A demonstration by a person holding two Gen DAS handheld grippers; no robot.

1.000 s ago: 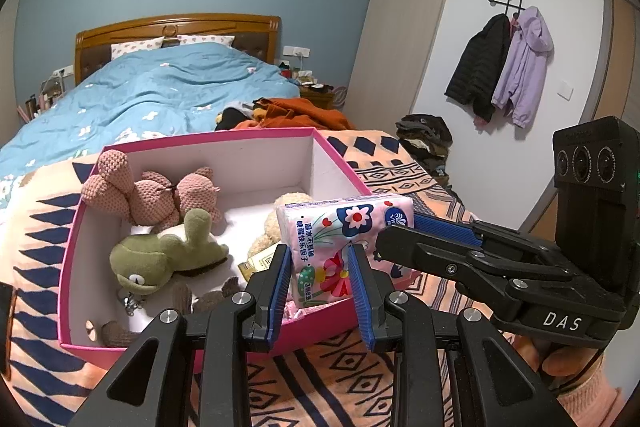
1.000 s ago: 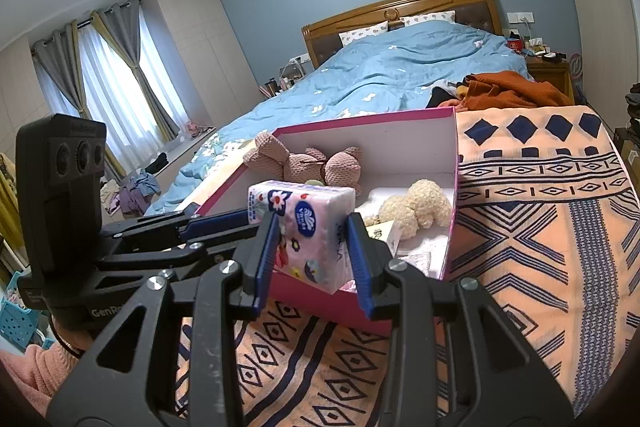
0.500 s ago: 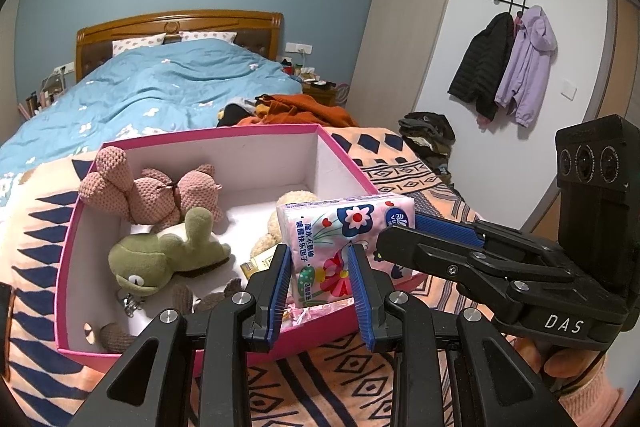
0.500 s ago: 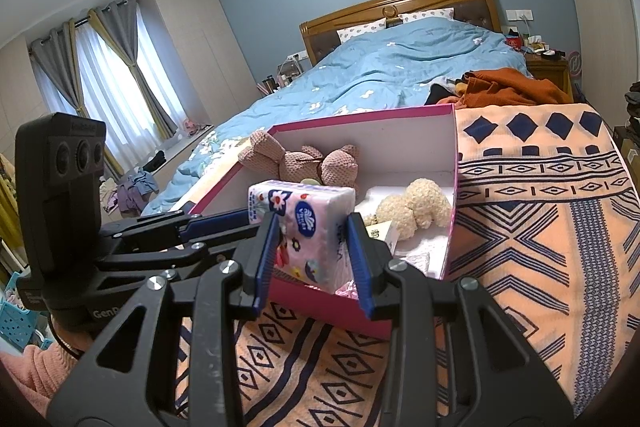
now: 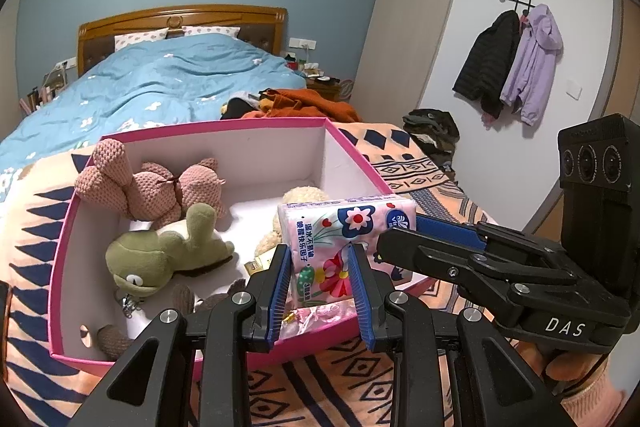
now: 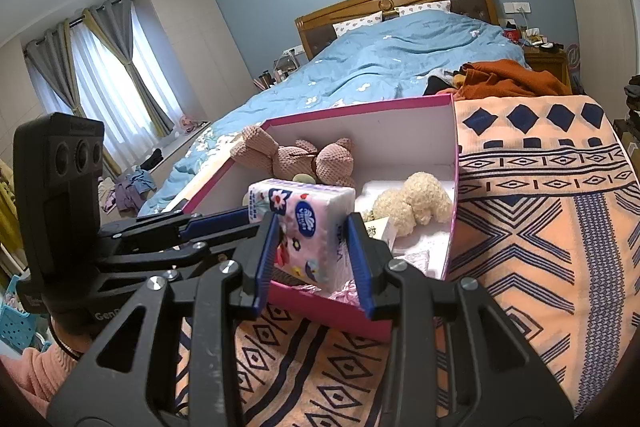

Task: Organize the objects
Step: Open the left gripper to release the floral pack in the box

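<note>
- Left gripper (image 5: 320, 281) is clamped on the lower end of the tissue pack (image 5: 346, 239), blue pads flat against both sides.
- Right gripper (image 6: 314, 259) is pinching the same pack from its other end, so both tools have it at once (the pack sits a bit tilted between them).
- The pack hangs over the near right corner of the pink box (image 5: 64, 227), just above the rim there.
- Right under it in that corner: a crumpled pink wrapper thing (image 5: 320, 315) (can't make out what exactly) and a small cream card or carton (image 6: 382, 231).
- The cream fluffy plush (image 6: 416, 201) lies against the right wall of the box, just behind the pack.
- The green frog plush (image 5: 168, 255) is sprawled mid-box toward the left wall, with the pink knitted plush (image 5: 148, 183) leaning in the far left corner.
- The box itself sits on an orange patterned blanket (image 6: 540, 227) at the foot of the bed.
- Behind it are the blue duvet (image 5: 160, 87) and a heap of rust-orange clothes (image 6: 508, 79) near the bed's right edge.
- Two jackets (image 5: 512, 63) hang on the wall to the right.
</note>
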